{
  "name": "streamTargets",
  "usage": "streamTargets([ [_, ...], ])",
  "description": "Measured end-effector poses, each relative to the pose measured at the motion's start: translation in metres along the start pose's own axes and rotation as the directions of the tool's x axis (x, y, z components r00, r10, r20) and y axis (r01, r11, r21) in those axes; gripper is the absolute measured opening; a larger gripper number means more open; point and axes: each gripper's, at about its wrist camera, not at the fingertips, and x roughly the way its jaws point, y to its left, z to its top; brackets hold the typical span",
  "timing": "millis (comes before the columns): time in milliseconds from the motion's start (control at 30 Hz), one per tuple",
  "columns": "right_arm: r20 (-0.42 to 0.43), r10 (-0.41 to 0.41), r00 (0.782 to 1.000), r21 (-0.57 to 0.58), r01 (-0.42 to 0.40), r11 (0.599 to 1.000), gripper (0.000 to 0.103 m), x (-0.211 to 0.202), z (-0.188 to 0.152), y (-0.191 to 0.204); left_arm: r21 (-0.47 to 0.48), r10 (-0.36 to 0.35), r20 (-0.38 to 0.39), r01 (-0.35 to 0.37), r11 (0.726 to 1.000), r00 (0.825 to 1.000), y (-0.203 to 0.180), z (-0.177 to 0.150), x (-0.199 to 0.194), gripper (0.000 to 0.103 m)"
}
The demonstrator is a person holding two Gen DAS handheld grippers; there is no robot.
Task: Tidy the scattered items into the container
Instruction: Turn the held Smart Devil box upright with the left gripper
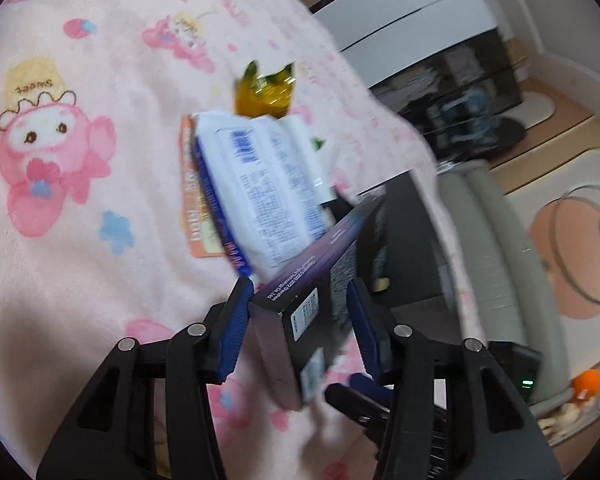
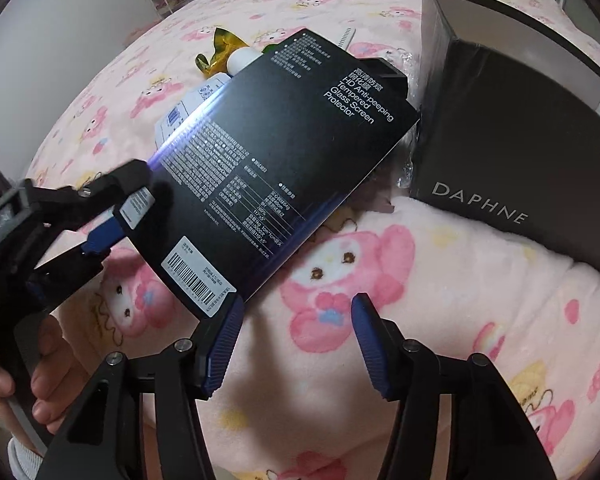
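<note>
A flat black screen-protector box (image 2: 284,152) lies tilted, its far end by the dark DAPHNE container (image 2: 500,152). Its near corner sits between the fingers of my left gripper (image 1: 300,285), seen from the side as left gripper (image 2: 126,204). The jaws stand a little wider than the box (image 1: 296,328), and pink blanket shows between it and the right pad. My right gripper (image 2: 296,308) is open over the blanket; its left fingertip (image 2: 234,312) is at the box's near edge. A white tissue pack (image 1: 260,184), an orange packet (image 1: 192,184) and a gold-green wrapper (image 1: 266,92) lie beyond.
Everything rests on a pink cartoon-print blanket (image 2: 440,320) on a bed. A white tube (image 2: 244,58) and a comb (image 2: 348,34) lie behind the box. A person's hand (image 2: 48,380) holds the left gripper. The floor, with a round mat (image 1: 572,248), is past the bed edge.
</note>
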Motion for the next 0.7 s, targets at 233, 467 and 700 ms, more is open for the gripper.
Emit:
streamTargets([
  [233, 0.045, 0.02, 0.999, 0.041, -0.022, 0.999, 0.052, -0.025, 0.005, -0.008, 0.065, -0.124, -0.033, 0.126, 0.99, 0.992, -0.028, -0.011, -0.009, 0.043],
  [467, 0.139, 0.046, 0.989, 0.127, -0.064, 0.99, 0.053, -0.064, 0.013, -0.029, 0.136, -0.172, -0.135, 0.19, 0.972, 0.976, -0.053, -0.031, 0.008, 0.028],
  [700, 0.137, 0.025, 0.99, 0.127, -0.042, 0.991, 0.053, -0.065, 0.017, -0.027, 0.141, -0.199, -0.248, 0.238, 0.961, 0.948, -0.062, -0.043, 0.026, 0.032],
])
